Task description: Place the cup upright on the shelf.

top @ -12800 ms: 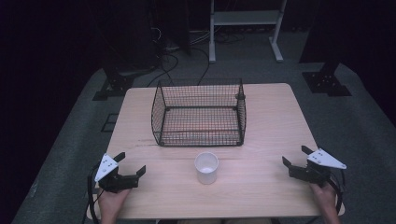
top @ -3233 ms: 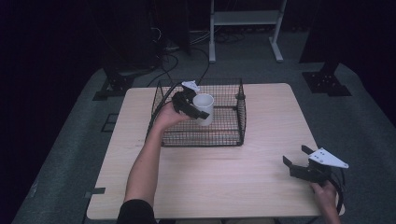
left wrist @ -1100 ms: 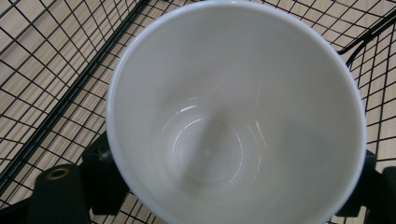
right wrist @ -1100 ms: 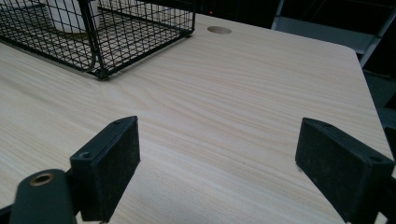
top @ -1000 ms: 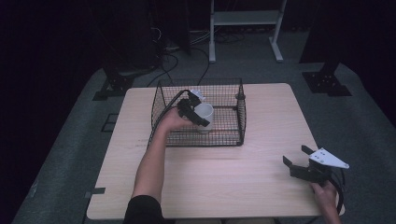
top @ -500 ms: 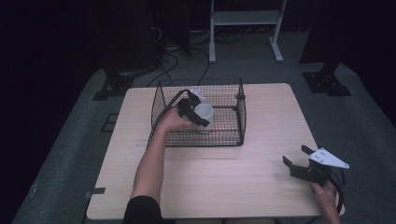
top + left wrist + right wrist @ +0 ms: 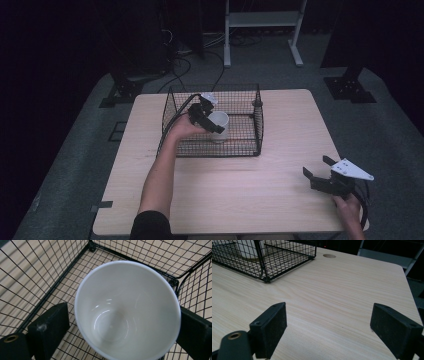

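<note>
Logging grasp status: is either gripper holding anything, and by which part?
Nothing: the left gripper jaws have just been opening, flanking the white cup without pressing; the right gripper is open.

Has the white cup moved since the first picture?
Yes. The white cup went from the bare table in front of the wire basket into it, between the left gripper jaws.

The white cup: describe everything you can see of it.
The white cup is plain, glossy, ceramic-looking, without a visible handle, and empty. It stands upright on the floor of the black wire basket, left of its middle. The left gripper brackets it; its jaws have just been opening, with a gap showing at the left pad.
</note>
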{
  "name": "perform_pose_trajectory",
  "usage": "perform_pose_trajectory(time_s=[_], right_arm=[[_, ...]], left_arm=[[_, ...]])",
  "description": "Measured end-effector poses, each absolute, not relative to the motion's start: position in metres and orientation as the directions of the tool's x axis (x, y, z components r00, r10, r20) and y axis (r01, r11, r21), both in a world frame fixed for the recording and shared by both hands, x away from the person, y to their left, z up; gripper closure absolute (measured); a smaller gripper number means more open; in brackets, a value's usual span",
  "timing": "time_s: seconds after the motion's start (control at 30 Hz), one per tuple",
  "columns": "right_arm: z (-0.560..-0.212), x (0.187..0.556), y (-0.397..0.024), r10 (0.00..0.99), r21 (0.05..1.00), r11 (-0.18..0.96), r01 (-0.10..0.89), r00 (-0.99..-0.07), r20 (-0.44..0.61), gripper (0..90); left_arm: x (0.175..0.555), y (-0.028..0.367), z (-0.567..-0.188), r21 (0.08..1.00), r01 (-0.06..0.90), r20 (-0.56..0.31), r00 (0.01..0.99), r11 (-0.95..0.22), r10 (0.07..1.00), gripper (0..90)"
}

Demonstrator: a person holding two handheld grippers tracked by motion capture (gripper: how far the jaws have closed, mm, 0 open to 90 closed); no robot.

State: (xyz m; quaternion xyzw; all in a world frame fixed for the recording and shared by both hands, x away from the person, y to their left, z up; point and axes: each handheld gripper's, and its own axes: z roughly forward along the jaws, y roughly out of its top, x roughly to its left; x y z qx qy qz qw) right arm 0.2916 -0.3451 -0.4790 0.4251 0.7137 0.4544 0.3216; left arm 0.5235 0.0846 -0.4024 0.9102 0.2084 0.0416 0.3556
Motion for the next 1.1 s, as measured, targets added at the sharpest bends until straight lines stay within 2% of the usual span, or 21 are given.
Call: perform_pose_trajectory(time_s=[0.7, 1.1], right_arm=[[-0.479, 0.291, -0.345, 0.899, 0.922, 0.227, 0.314, -0.432, -0.074, 13.1], [-0.479, 0.291, -0.345, 0.899, 0.922, 0.226, 0.315, -0.432, -0.073, 13.0]], left_arm=[[0.515, 0.089, -0.380, 0.712, 0.317, -0.036, 0.908, -0.627, 0.418, 3.2], [0.495, 0.090, -0.358, 0.747, 0.255, 0.006, 0.921, -0.614, 0.390, 3.2]])
